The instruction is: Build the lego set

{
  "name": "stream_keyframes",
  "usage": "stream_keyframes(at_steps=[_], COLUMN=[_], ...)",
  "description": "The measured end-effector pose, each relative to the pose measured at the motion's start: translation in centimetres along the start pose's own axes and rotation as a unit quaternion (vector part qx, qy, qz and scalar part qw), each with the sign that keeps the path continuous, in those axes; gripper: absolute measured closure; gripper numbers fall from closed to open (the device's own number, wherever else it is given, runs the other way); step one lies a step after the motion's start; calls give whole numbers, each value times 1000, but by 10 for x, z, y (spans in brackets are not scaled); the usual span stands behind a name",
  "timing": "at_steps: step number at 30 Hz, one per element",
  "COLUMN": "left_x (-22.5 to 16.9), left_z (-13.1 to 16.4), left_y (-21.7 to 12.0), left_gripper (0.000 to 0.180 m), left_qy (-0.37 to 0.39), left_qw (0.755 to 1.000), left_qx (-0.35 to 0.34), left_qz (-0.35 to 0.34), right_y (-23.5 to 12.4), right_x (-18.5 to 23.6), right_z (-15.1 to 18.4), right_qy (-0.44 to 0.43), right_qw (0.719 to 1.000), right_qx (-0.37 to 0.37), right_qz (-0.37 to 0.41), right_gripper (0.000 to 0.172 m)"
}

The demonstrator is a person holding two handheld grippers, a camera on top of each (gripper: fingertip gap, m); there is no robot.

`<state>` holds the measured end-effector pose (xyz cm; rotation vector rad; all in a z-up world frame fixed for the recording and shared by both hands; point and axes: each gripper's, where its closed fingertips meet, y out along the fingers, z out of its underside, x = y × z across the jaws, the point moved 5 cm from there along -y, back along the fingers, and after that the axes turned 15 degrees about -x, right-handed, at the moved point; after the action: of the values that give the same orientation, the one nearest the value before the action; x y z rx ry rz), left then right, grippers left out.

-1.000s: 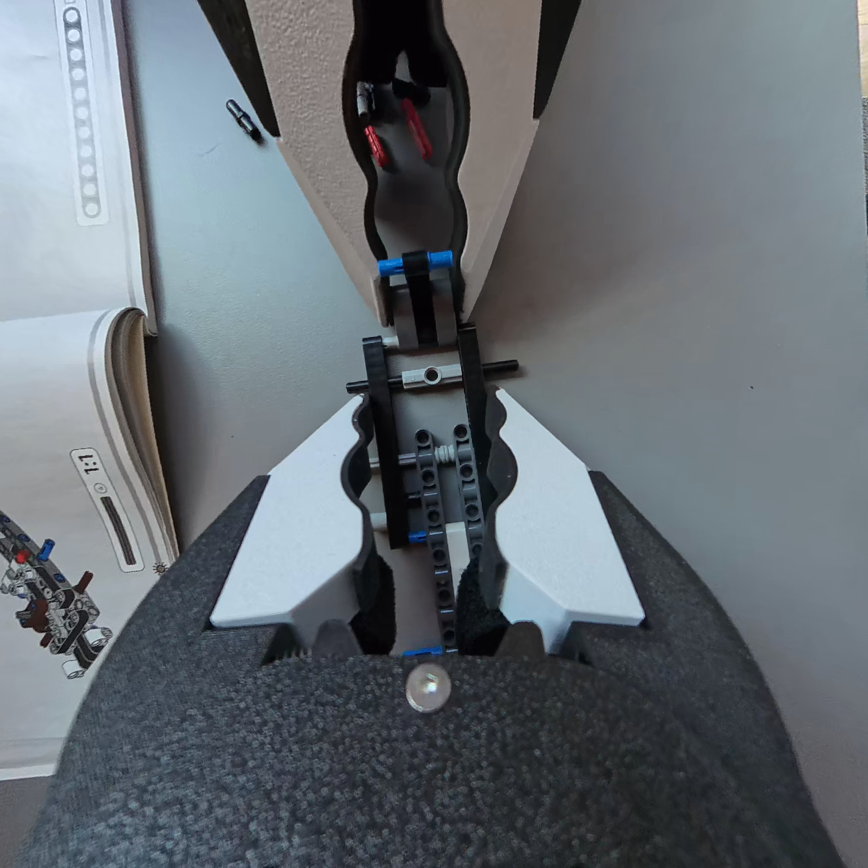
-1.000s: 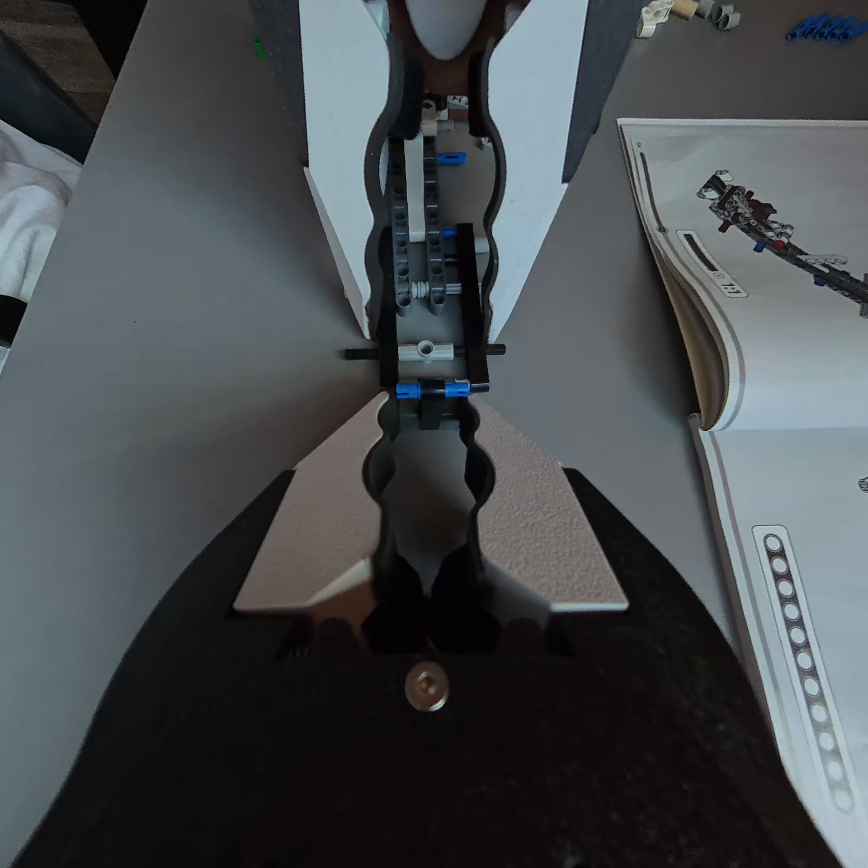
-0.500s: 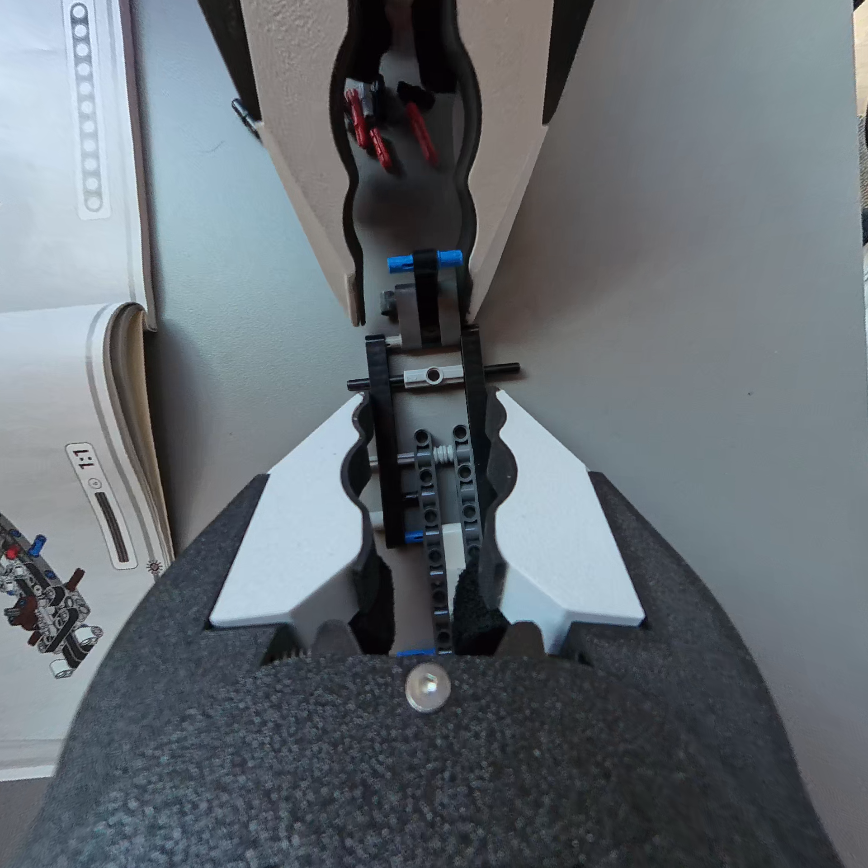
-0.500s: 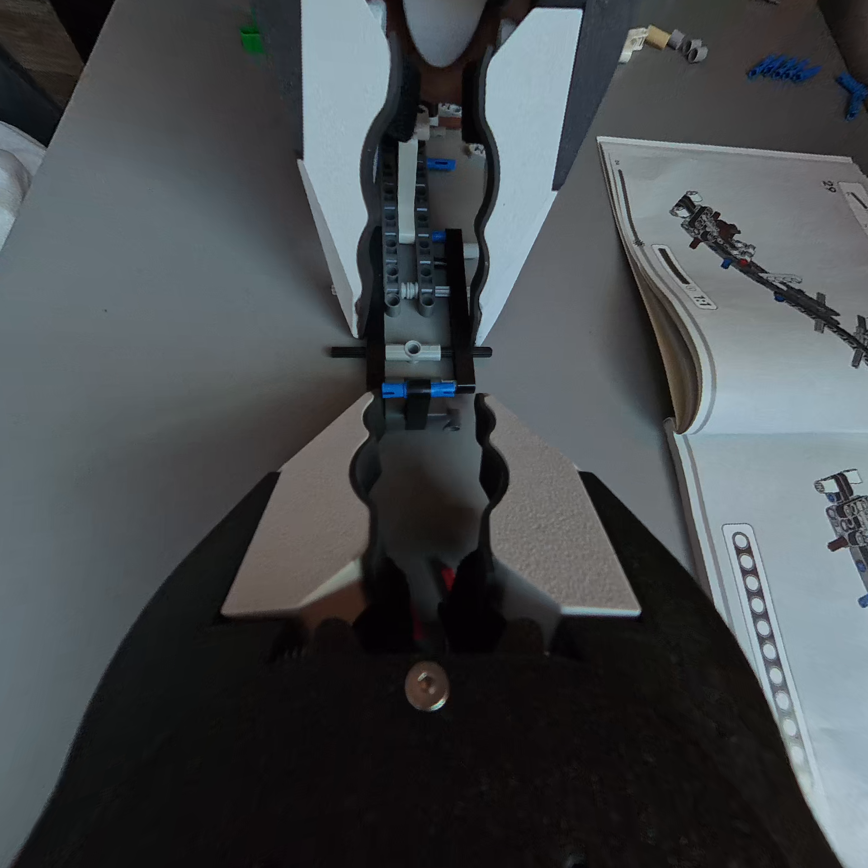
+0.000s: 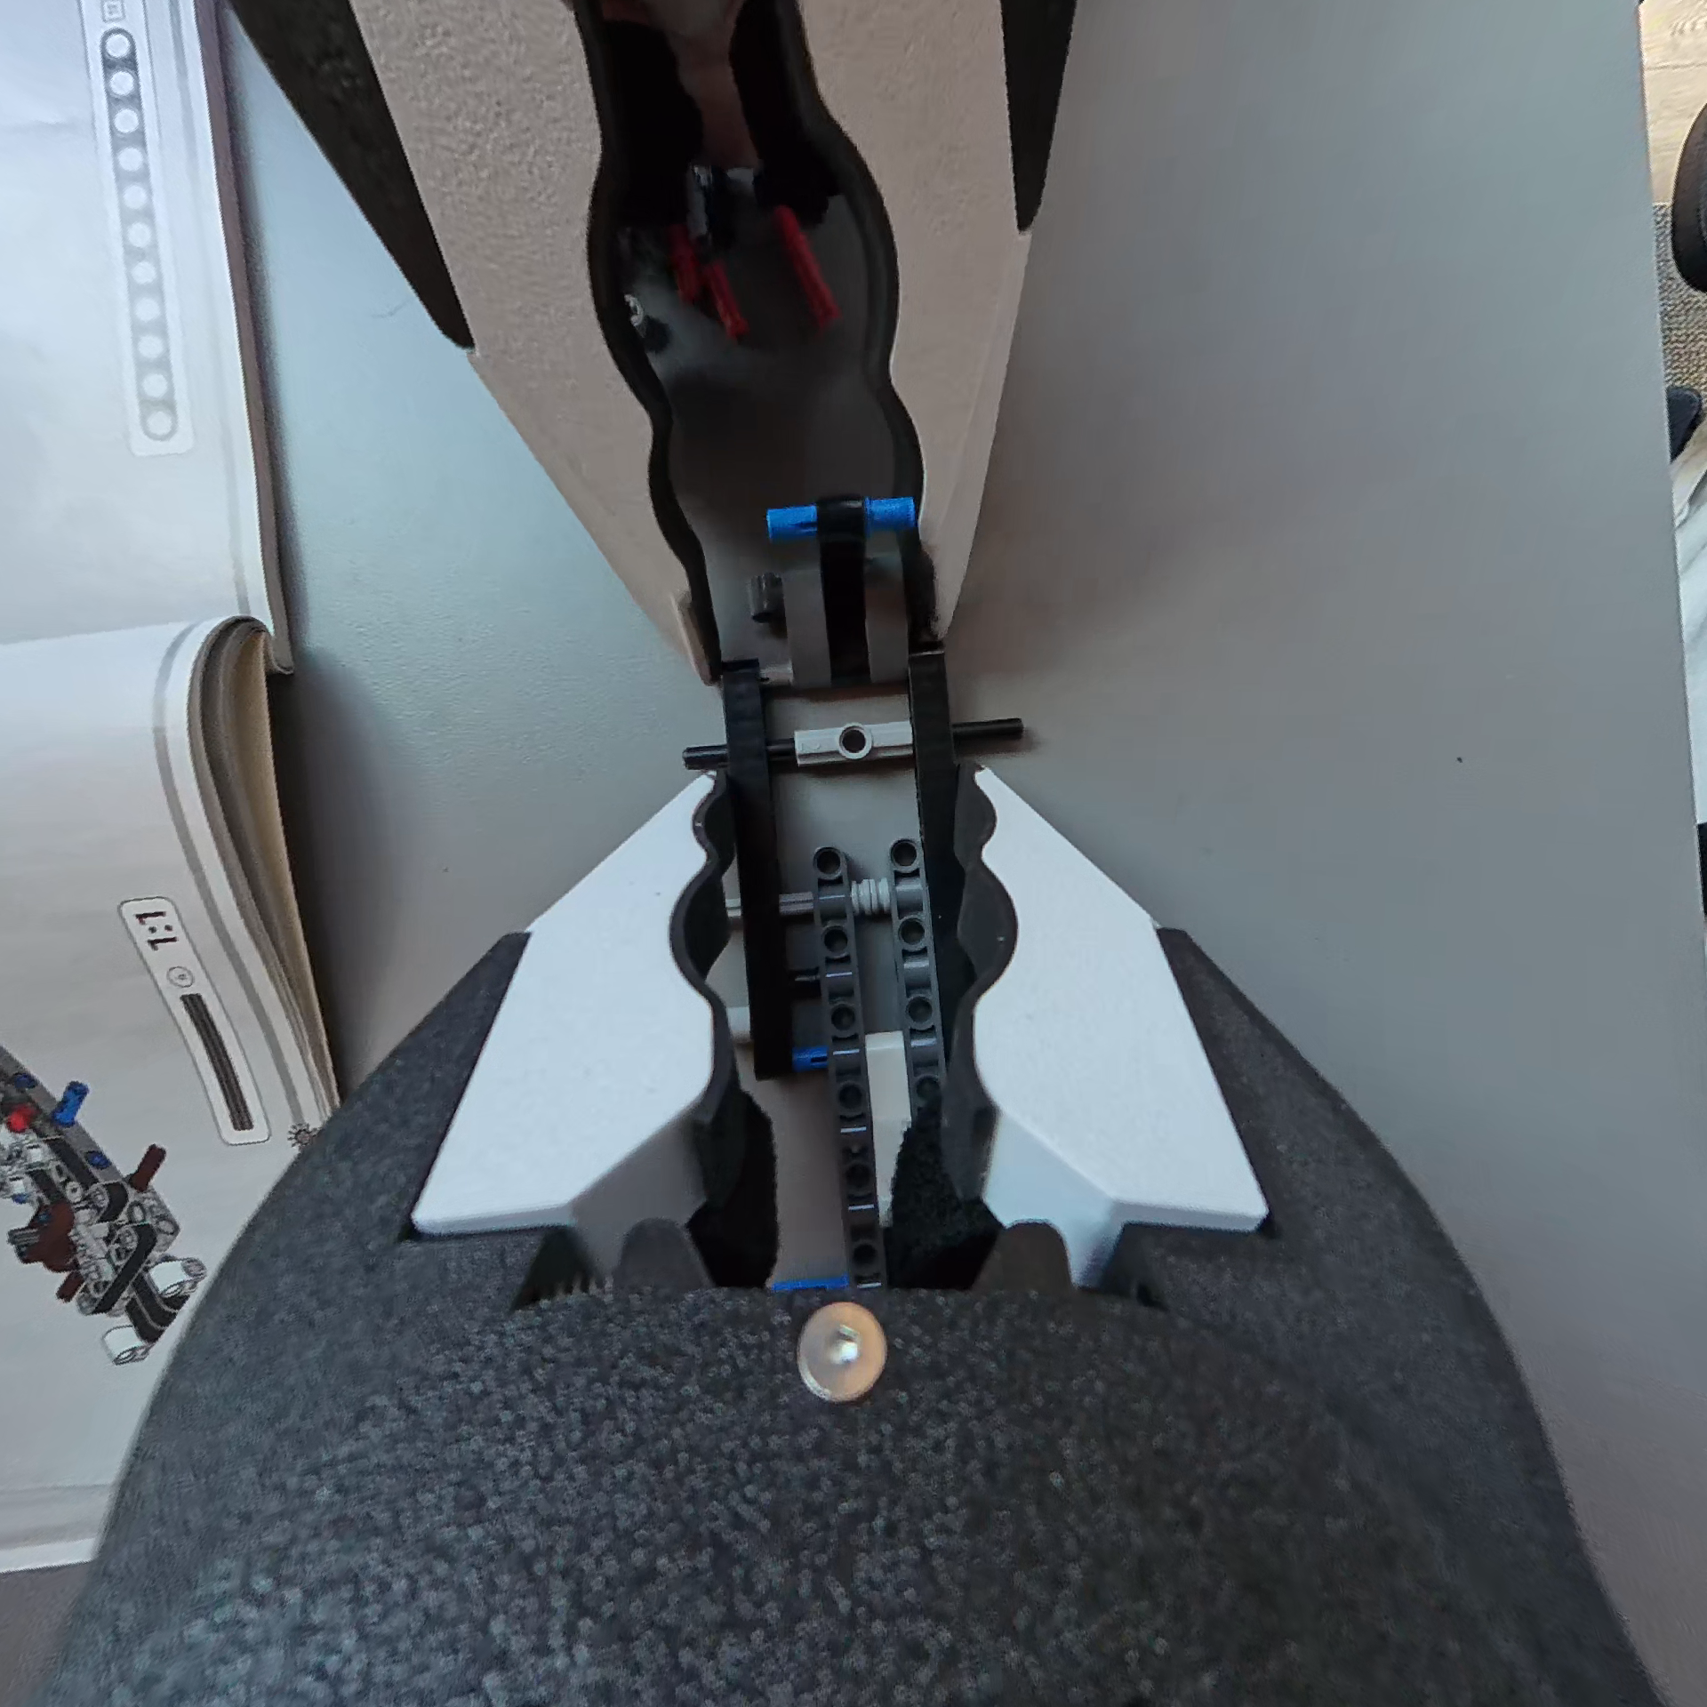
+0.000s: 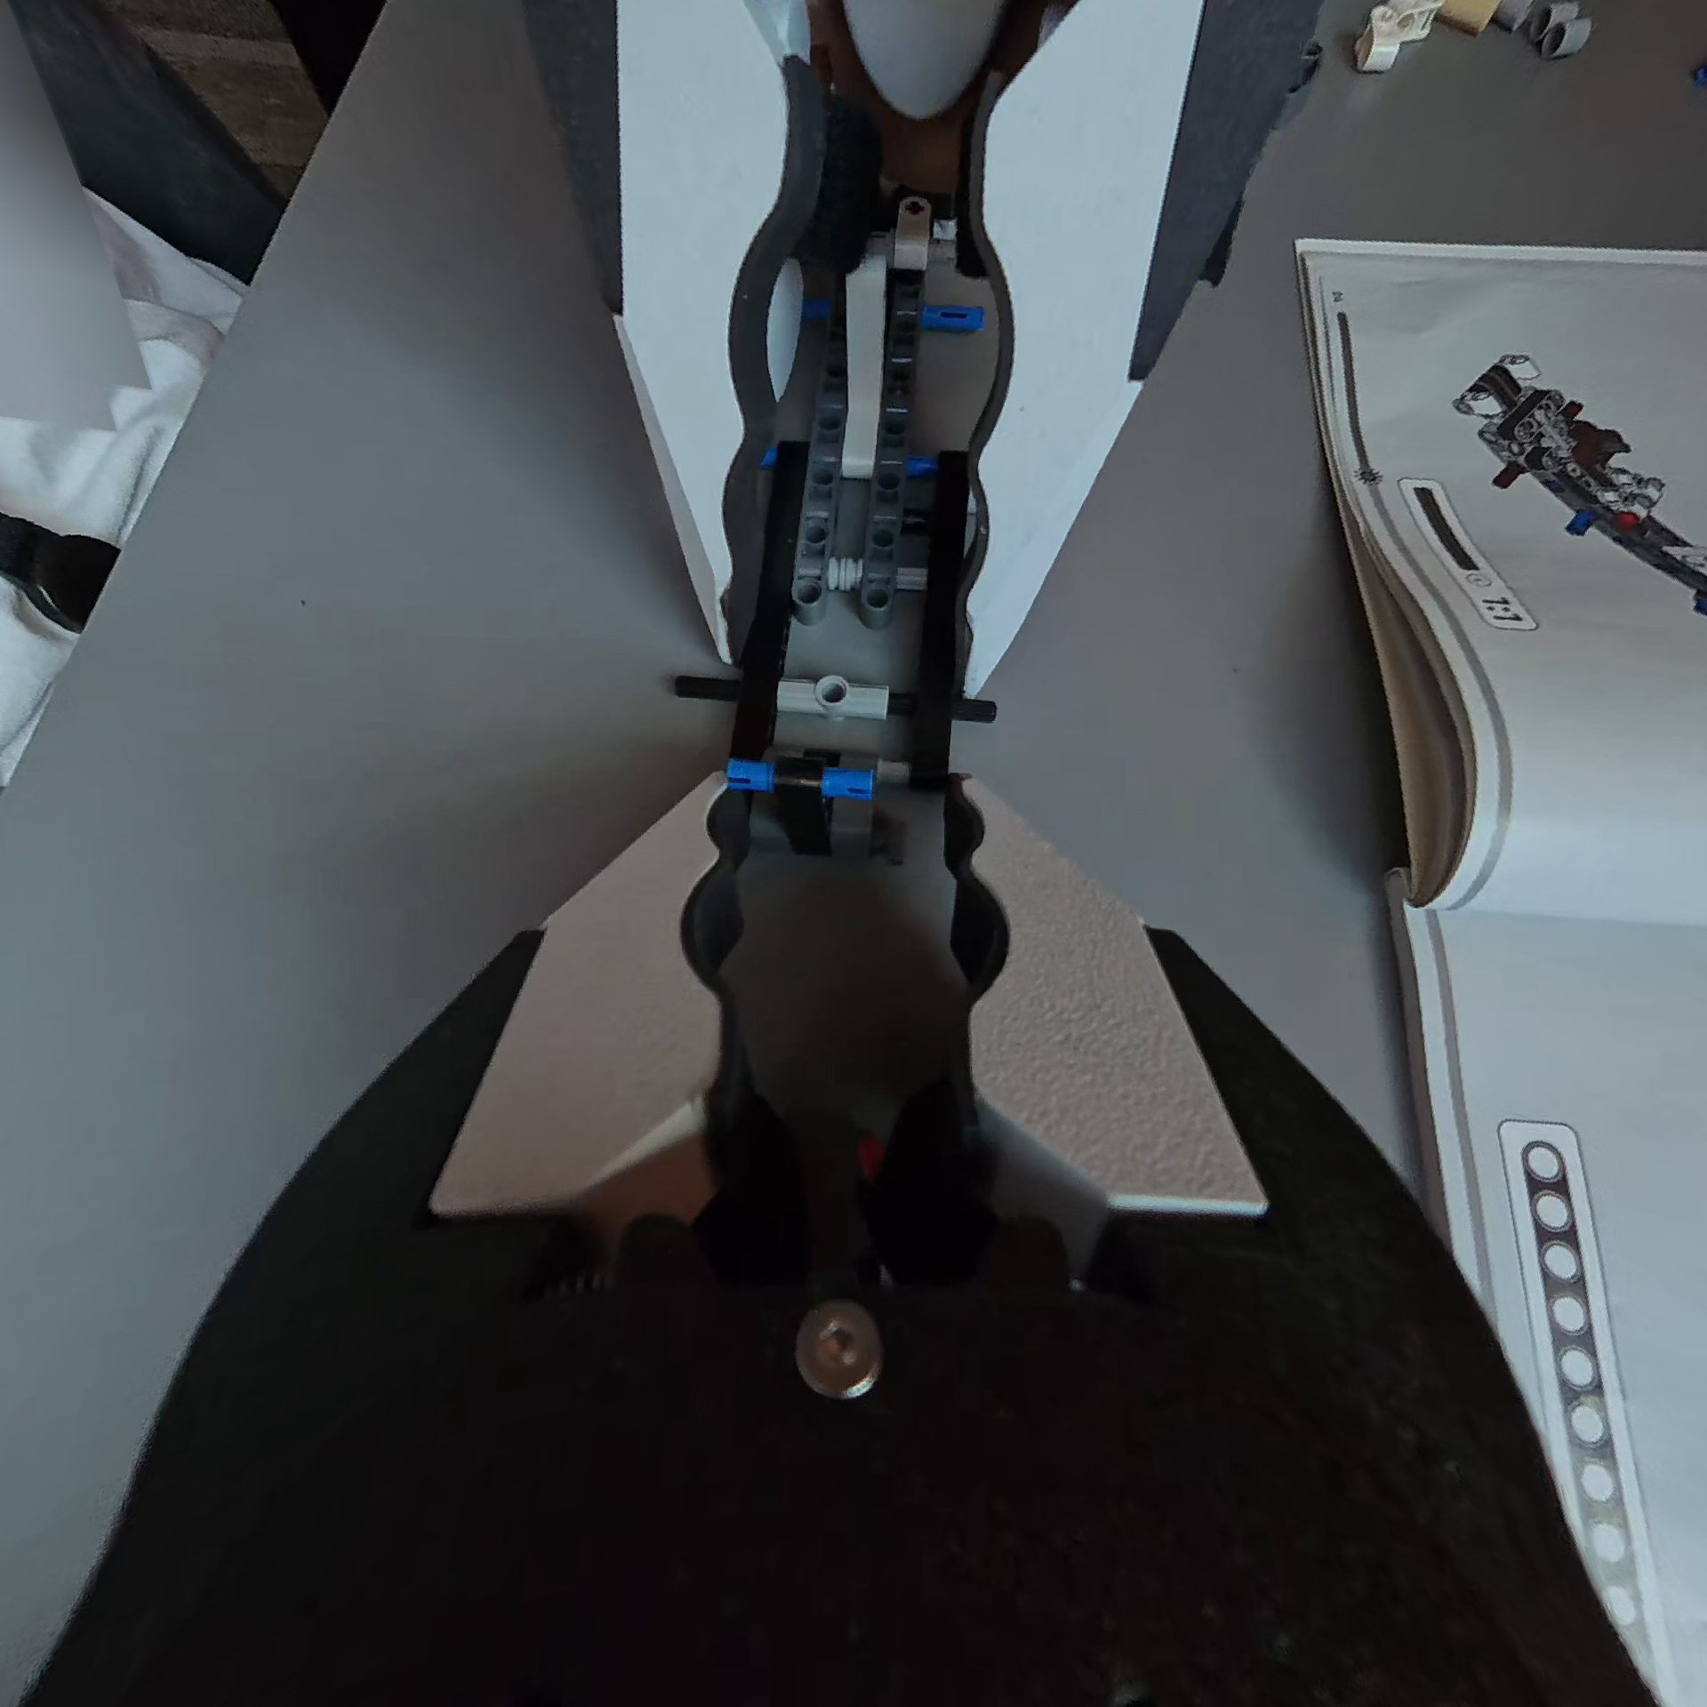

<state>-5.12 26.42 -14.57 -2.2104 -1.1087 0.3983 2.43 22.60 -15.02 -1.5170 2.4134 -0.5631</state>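
My left gripper point(image 5: 836, 785) is shut on a building-toy assembly point(image 5: 850, 741) of two long black beams, dark grey holed beams and a black cross axle, just above the grey table point(image 5: 1293, 831). Its pads press on the outer black beams. The assembly's far end carries a grey block with a blue pin point(image 5: 841, 519). My right gripper point(image 6: 842, 799) faces the left one and is open. Its fingertips straddle that blue-pin end point(image 6: 799, 778), and a gap shows beside the grey block. The right gripper also shows in the left wrist view point(image 5: 813, 637), and the left gripper in the right wrist view point(image 6: 850, 656).
An open instruction booklet point(image 5: 111, 739) lies to the left in the left wrist view and to the right in the right wrist view point(image 6: 1570, 739). Red pins point(image 5: 804, 259) lie behind the right gripper. Small loose parts point(image 6: 1404, 23) sit at the far right. White cloth point(image 6: 55, 462) lies off the table's left edge. My left and right fingertips are right by each other.
My right gripper's jaws have widened and let go of the blue-pin end piece that they pinched a second ago. The left gripper keeps its hold on the assembly and has barely moved.
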Motion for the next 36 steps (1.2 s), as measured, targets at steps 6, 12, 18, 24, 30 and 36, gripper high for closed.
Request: stream_keyframes(at_steps=[6,12,18,24,30,36], left_x=[0,0,-1,0,1,-8], left_z=[0,0,-1,-20,15,28], left_y=[0,0,0,-39,-73,-56], left_gripper=[134,138,136,130,119,104], left_qy=[-1,0,6,24,-7,3], left_qw=[1000,1000,1000,999,1000,1000], left_qx=[0,-3,0,-42,3,16], left_qz=[-1,0,-4,-23,-11,5], right_y=[0,1,0,1,-1,-6], right_x=[-1,0,1,5,8,16], right_z=[0,0,0,-1,-1,-26], right_qy=[5,3,-4,-11,-15,23], right_qw=[1000,1000,1000,1000,999,998], right_qx=[1,1,-1,-2,1,-44], right_qz=[-7,-7,2,11,29,25], right_gripper=[132,139,138,136,122,113])
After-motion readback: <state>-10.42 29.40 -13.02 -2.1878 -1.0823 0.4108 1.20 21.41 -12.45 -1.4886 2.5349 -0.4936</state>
